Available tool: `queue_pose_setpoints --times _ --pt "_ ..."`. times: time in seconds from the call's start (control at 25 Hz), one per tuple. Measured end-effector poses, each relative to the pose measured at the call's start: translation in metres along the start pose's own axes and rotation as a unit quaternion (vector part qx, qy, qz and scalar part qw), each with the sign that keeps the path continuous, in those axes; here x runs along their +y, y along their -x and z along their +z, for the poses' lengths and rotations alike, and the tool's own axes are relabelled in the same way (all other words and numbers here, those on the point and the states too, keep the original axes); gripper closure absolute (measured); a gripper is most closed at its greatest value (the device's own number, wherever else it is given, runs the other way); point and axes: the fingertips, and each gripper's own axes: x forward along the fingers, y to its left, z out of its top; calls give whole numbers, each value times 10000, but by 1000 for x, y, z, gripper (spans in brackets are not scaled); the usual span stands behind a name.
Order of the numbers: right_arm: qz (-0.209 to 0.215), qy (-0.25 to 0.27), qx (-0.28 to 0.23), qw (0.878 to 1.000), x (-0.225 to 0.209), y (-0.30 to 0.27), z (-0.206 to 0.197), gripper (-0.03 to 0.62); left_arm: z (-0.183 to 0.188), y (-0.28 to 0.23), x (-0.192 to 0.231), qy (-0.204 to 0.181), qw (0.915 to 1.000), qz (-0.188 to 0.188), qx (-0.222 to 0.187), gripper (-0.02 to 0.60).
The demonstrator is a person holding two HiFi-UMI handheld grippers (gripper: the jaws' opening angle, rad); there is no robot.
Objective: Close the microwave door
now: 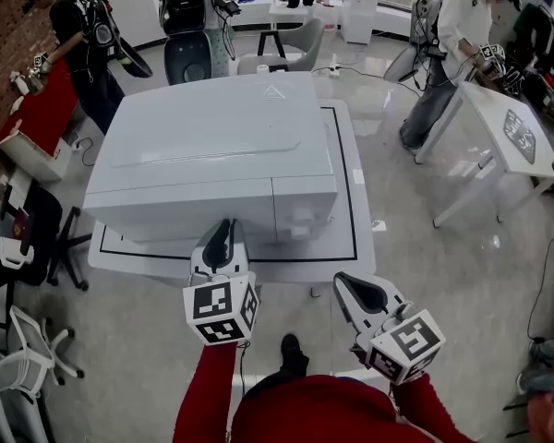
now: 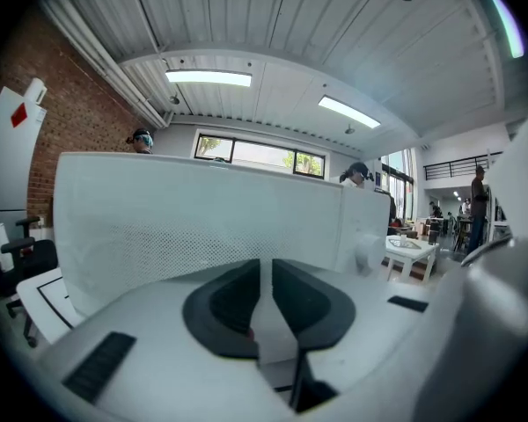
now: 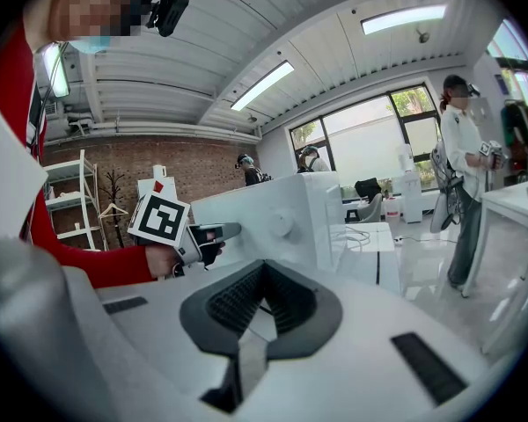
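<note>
The white microwave (image 1: 212,146) stands on a low white table (image 1: 349,201), and its door (image 1: 180,212) lies flush with the front. In the left gripper view the perforated door (image 2: 194,222) fills the scene just ahead. My left gripper (image 1: 223,232) (image 2: 266,275) hovers right in front of the door; its jaws stand a thin slit apart with nothing between them. My right gripper (image 1: 344,282) (image 3: 262,275) hangs lower right, off the table's front edge, jaws together and empty. From there I see the microwave's (image 3: 282,218) side and the left gripper (image 3: 218,232).
A person at a red table (image 1: 37,109) stands at the far left, another at a white table (image 1: 508,127) to the right. Office chairs (image 1: 37,340) sit at the lower left and a chair (image 1: 300,40) behind the microwave. Cables run across the floor.
</note>
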Motion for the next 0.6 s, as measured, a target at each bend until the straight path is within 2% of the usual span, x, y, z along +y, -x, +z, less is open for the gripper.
queue_pose_setpoints --times 0.12,0.36,0.48,0.6 --pt "16 8 -52 10000 0 0 2 582 -3 4 -4 15 9997 -228 5 537" --pt "7 -162 7 9999 1 1 2 582 -4 39 -28 168 9920 -1231 -230 569" --pt "46 -136 -95 9999 1 5 4 582 0 64 -38 -100 9871 -1552 -391 570" --pt "96 -97 -222 9997 2 10 9 582 2 87 -42 -391 9853 -1606 -425 570"
